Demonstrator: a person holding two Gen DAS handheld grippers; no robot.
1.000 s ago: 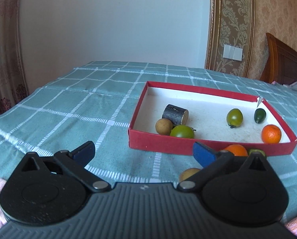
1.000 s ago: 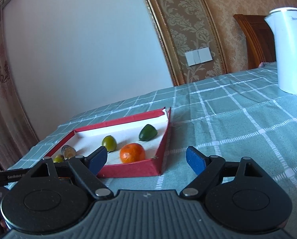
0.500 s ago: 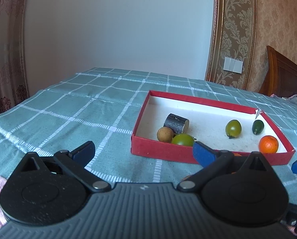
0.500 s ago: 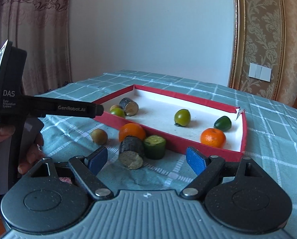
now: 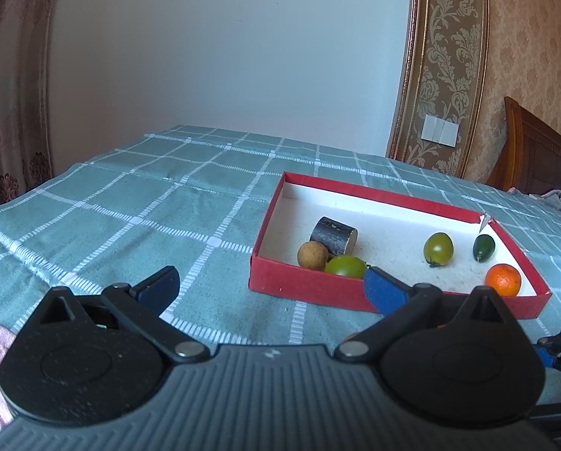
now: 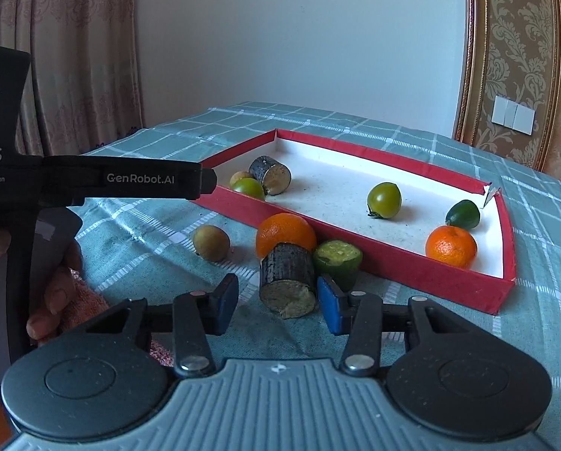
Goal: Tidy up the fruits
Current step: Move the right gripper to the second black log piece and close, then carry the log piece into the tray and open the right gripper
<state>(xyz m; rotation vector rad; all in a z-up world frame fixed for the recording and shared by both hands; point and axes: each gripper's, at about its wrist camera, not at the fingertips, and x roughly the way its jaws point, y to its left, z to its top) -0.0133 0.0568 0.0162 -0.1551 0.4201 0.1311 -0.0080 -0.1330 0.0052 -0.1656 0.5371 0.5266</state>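
A: Where is the dark chunk sitting?
B: Between the right gripper's closing pads, not yet squeezed, just before the tray.
A: And the left gripper?
B: Hovering unclenched, gripping nothing, tray ahead.

A teal cloth with a white grid covers the table under and ahead of the fingers. Beyond them stands a plain white wall, a patterned brownish curtain to their left, and a white wall switch on gold damask wallpaper to their right.
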